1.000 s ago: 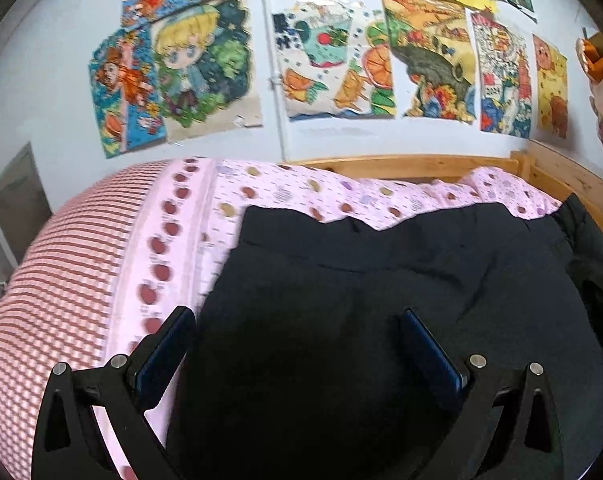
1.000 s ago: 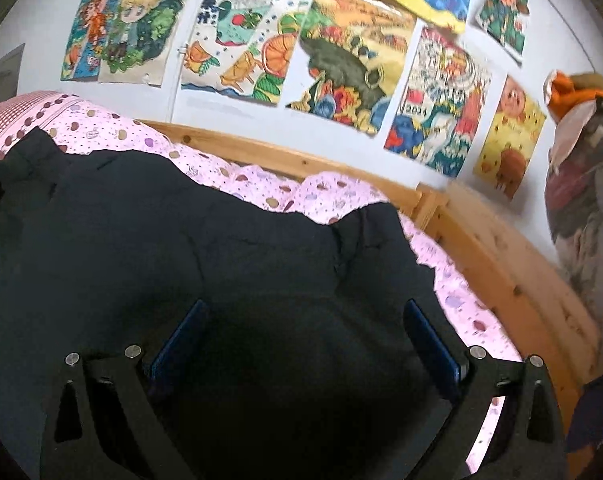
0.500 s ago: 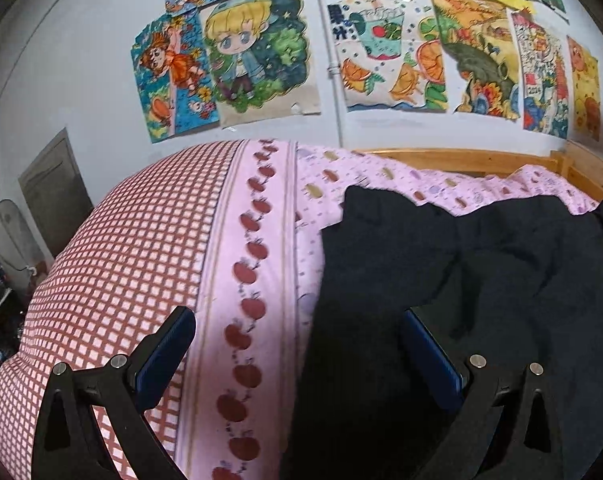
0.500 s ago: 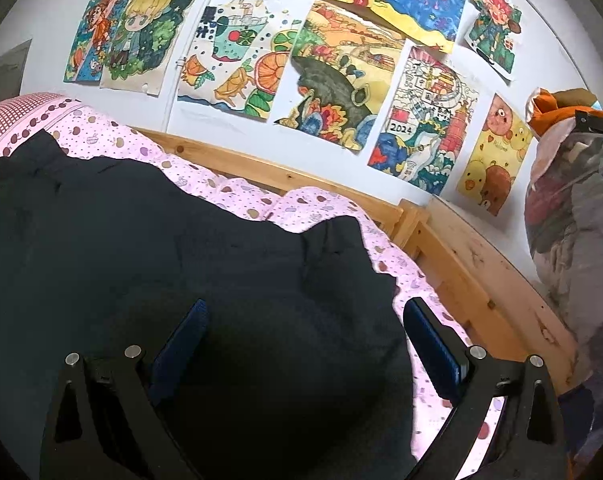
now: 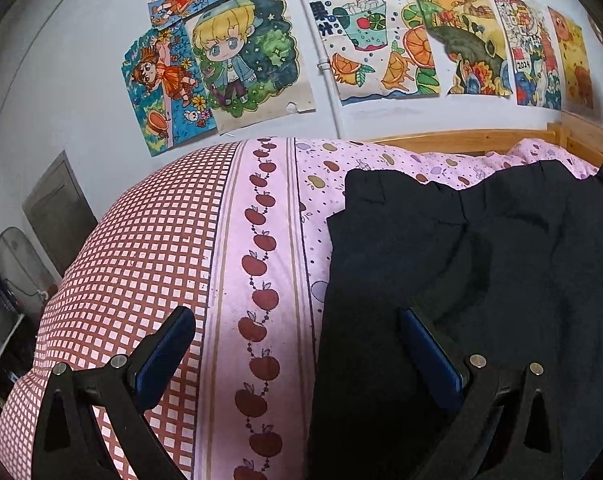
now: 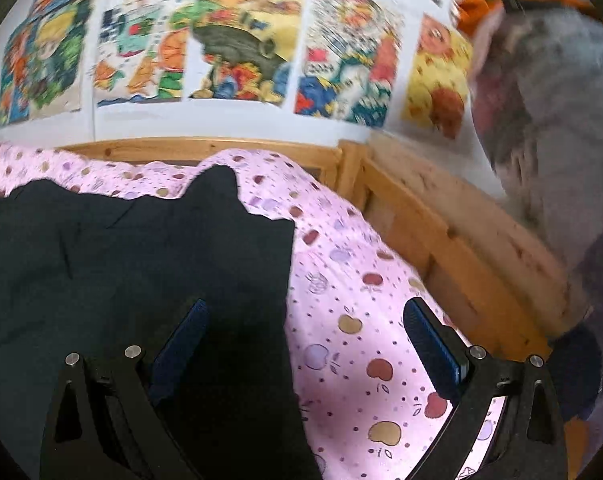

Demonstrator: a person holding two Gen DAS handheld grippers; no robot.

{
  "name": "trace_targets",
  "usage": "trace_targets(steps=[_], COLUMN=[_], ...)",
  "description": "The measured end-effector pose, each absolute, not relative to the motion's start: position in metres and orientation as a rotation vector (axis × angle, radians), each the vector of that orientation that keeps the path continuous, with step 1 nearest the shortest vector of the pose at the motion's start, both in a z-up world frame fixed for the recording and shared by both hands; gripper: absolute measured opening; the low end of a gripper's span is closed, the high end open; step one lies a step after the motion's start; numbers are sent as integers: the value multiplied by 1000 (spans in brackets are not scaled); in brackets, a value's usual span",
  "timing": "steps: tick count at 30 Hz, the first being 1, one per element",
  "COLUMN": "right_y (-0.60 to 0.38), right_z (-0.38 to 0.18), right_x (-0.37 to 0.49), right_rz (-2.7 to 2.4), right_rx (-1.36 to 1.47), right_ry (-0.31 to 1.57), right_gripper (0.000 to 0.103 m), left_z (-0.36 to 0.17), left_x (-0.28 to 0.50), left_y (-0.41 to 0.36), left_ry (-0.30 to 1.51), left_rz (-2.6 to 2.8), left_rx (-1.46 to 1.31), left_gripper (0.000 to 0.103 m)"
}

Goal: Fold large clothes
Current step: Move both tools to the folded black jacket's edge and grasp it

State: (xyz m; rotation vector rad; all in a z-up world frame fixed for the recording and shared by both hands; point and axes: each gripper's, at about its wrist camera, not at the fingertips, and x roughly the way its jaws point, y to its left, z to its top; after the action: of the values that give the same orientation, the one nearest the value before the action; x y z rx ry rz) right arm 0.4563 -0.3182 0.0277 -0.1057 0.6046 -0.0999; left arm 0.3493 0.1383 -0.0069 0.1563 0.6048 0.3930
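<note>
A large black garment lies spread on the pink apple-print bedsheet. My left gripper is open and empty above the garment's left edge, its right finger over the black cloth, its left finger over the red-checked part of the sheet. In the right wrist view the garment fills the left half. My right gripper is open and empty over the garment's right edge, with its right finger above the bare sheet.
A wooden bed frame runs along the far and right sides. Colourful drawings hang on the white wall. A pile of clothes or bags hangs at the right. A fan and a cabinet stand left of the bed.
Both grippers have swung outward: the left one leftward to the garment's left edge, the right one rightward to its right edge. Both stayed open. The right view is now motion-blurred.
</note>
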Motion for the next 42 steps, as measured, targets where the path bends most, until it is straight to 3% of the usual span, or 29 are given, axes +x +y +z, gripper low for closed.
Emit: trace_targets(steps=[7, 18, 26, 42], right_y=[-324, -288, -278, -288], right_z=[14, -11, -13, -21], right_x=[459, 460, 454, 457], right_rz=[-20, 54, 27, 58], right_rx=[-64, -258, -297, -247], right_ry=[612, 672, 663, 665], right_gripper=[96, 96, 99, 101], left_z=[-11, -24, -36, -47], left_x=[351, 357, 365, 367], left_y=[139, 149, 183, 187], left_ry=[612, 640, 703, 697], left_rz=[384, 312, 186, 140], left_rx=[155, 80, -152, -190], left_gripper=[103, 103, 103, 103])
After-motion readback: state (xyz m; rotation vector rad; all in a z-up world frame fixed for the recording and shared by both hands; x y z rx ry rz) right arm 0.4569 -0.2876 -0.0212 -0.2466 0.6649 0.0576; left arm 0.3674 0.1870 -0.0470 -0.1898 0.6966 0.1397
